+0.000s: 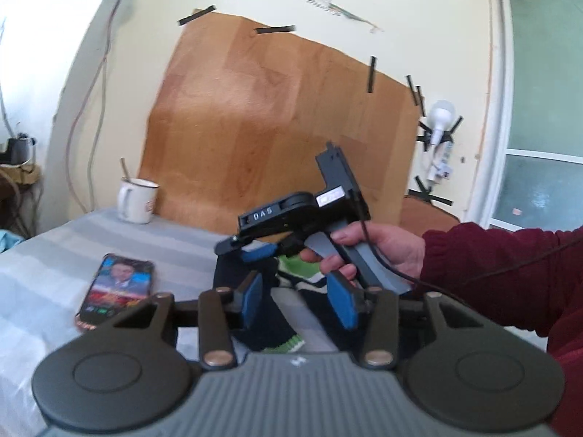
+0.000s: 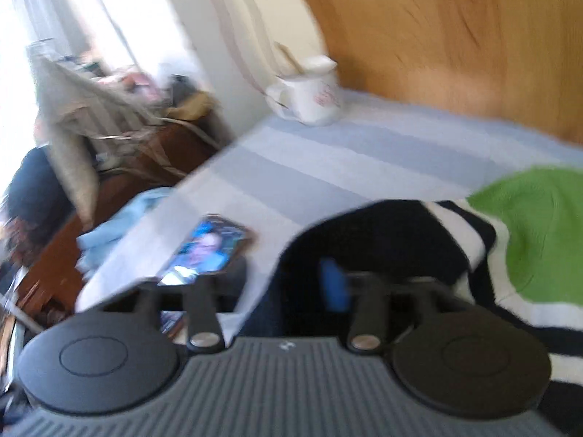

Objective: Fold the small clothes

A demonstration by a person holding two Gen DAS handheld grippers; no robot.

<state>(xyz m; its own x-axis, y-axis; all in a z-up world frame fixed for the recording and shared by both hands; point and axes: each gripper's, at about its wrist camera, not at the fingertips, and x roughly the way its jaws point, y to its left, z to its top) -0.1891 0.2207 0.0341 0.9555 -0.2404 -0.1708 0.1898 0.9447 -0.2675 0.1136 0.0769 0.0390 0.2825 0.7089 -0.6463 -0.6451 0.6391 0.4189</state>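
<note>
Garment (image 2: 408, 233), one: small knit piece in navy, white and green stripes, lying rumpled on the tabletop (image 1: 54, 273) at 6 o'clock of the left wrist view, not yet folded by the look of it.

Left tongs (image 1: 297, 304), one pair: blue pads set wide apart, straddling the dark navy part of the cloth; likely poised to take an edge for a fold.

Right tongs (image 1: 255, 255), one pair: held in the right hand (image 1: 379, 251), nose down onto the garment at 12 o'clock of the left tongs. Probably gripping cloth, but I cannot tell; own view is blurred, with only one blue pad (image 2: 333, 284) showing.

Phone (image 1: 116, 287), one: screen lit, face up at 9 o'clock, clear of the folding area.

Mug (image 1: 136, 200), one: white, a stick standing in it, at 10 o'clock near the wall.

Board (image 1: 277, 123), one: wood-grain, taped to the wall as a backdrop.
</note>
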